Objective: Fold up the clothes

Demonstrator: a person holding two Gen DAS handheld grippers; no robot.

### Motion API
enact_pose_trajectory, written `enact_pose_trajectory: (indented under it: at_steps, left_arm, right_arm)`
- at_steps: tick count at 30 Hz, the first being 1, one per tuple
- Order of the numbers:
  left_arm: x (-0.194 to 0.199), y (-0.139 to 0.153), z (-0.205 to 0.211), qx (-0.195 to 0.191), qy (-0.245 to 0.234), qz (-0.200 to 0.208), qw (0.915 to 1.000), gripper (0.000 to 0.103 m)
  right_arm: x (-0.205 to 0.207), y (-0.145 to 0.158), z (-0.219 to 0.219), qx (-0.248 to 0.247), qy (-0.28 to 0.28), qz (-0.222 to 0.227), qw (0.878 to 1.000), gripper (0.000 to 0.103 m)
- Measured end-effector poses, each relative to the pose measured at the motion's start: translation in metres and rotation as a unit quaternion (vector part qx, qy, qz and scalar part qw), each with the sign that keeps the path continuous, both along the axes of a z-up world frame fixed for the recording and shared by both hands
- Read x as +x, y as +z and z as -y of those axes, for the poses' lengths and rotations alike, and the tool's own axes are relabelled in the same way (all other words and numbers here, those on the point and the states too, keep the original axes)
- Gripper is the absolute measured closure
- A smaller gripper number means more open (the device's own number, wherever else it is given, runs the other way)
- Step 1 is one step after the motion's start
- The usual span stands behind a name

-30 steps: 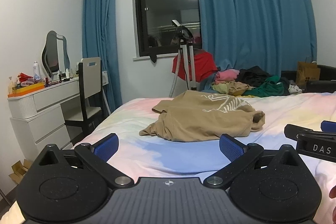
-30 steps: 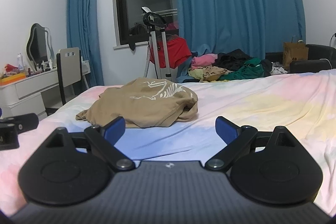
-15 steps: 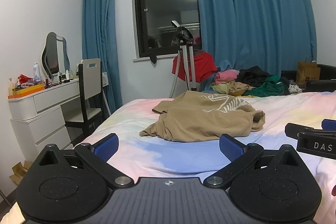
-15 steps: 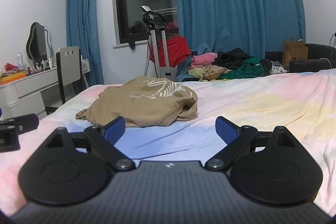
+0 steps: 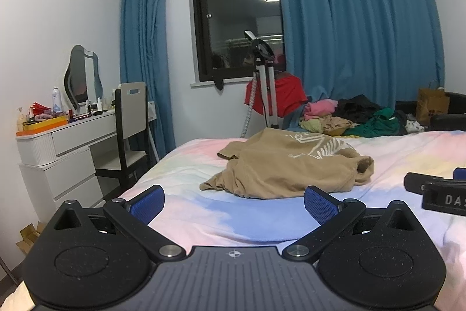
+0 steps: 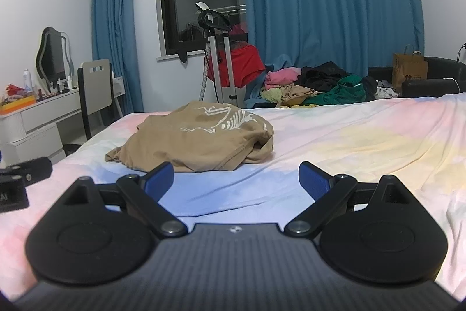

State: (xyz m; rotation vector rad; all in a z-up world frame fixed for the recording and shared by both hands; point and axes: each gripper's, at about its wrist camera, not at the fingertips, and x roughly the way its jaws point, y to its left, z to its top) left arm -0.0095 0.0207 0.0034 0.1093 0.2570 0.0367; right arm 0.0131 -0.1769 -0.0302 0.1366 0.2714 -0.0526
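Observation:
A crumpled tan shirt [image 5: 288,165] with a white skeleton print lies in a heap on the pastel bed [image 5: 221,220]; it also shows in the right wrist view [image 6: 198,140]. My left gripper [image 5: 233,201] is open and empty, held low over the bed a short way in front of the shirt. My right gripper [image 6: 236,179] is open and empty, also short of the shirt, to the right of the left one. The right gripper shows at the right edge of the left wrist view [image 5: 437,191].
A pile of mixed clothes [image 5: 349,118] lies beyond the bed's far edge by blue curtains. A garment steamer stand [image 5: 263,83] with a red garment stands near the window. A white dresser [image 5: 64,153] and chair [image 5: 131,130] stand left of the bed.
Both grippers have barely moved, edging slightly toward the tan shirt. Both jaws stay open and the shirt has not moved.

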Motion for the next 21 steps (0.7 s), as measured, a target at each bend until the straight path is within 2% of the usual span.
enact_pose_trajectory:
  at_steps: [5, 7, 11, 14, 17, 21]
  left_arm:
    - [0.002, 0.001, -0.007, -0.031, -0.002, -0.004, 0.9995, 0.000]
    - [0.003, 0.001, -0.006, -0.029, 0.002, -0.008, 0.9996, 0.000]
    - [0.006, -0.002, -0.004, -0.014, 0.024, -0.012, 0.9995, 0.000]
    - [0.007, -0.006, -0.004, -0.010, 0.033, -0.016, 0.9993, 0.000]
    - [0.013, -0.012, -0.002, -0.002, 0.025, -0.017, 0.9995, 0.000]
    - [0.037, -0.023, 0.011, 0.038, -0.004, -0.049, 0.9981, 0.000]
  right_arm:
    - [-0.003, 0.004, 0.003, 0.009, -0.001, 0.010, 1.000, 0.009]
    - [-0.004, 0.006, 0.004, 0.014, -0.002, 0.013, 1.000, 0.009]
    - [-0.007, 0.013, 0.005, 0.025, -0.006, 0.018, 1.000, 0.009]
    - [-0.014, 0.024, 0.001, -0.009, -0.018, 0.039, 0.999, 0.009]
    - [-0.021, 0.045, 0.002, -0.043, -0.032, 0.068, 0.996, 0.009]
    - [-0.026, 0.081, 0.026, -0.035, -0.047, 0.111, 0.992, 0.009]
